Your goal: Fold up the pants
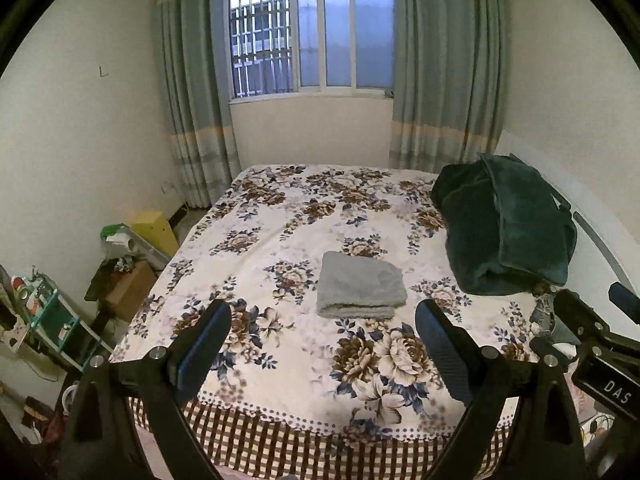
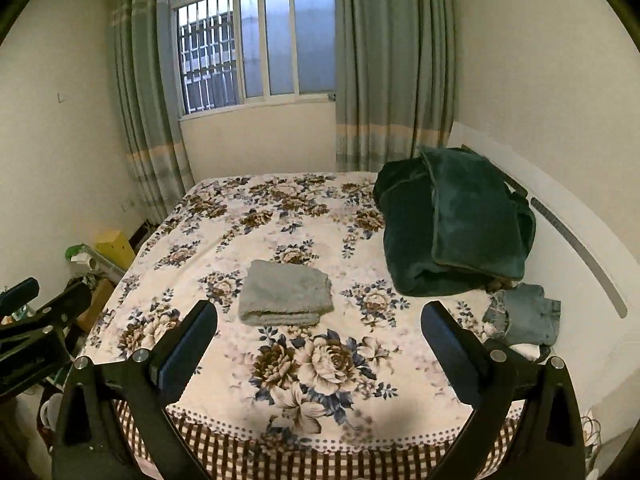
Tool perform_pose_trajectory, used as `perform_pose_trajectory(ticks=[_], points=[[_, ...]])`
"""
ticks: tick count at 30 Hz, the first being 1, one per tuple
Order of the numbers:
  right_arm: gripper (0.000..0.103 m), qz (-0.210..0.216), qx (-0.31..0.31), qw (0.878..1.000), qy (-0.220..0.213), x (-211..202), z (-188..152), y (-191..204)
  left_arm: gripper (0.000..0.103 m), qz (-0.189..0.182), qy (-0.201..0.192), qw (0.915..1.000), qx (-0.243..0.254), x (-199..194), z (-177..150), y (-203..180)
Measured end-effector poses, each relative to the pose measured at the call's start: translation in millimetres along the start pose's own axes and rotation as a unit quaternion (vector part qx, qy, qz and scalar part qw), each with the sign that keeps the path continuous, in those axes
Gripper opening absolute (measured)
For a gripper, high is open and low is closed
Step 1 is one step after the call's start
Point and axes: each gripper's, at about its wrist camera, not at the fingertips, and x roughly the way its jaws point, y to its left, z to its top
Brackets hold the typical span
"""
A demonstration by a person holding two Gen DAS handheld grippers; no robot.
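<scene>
On floral bed (image 1: 280, 216), folded grey pants (image 1: 360, 285), left gripper (image 1: 323, 344) and right gripper (image 2: 320, 340) spread, "DAS" label (image 1: 618, 391).

Green blanket (image 2: 452, 220) crowds bedspread (image 2: 224, 236), apparently bare leftward.

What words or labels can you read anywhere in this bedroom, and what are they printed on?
"DAS": white letters on a dark plate on the right tongs, seen at the right edge of the left camera's view.

Shelf clutter beside the bed: any packaging print is too small and blurred to read.

Grey folded pants, green blanket, curtains: no text visible.
</scene>
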Motion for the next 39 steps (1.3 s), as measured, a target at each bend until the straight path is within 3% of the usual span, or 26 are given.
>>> perform_pose_trajectory(ticks=[3, 39], points=[[0.103, -0.002, 0.002, 1.000, -0.004, -12, 1, 0, 0.103, -0.007, 0.002, 1.0000, 0.000, -7, -3, 0], [0.103, 0.001, 0.000, 1.000, -0.008, -15, 9, -4, 0.103, 0.007, -0.020, 0.9998, 0.002, -34, 6, 0]])
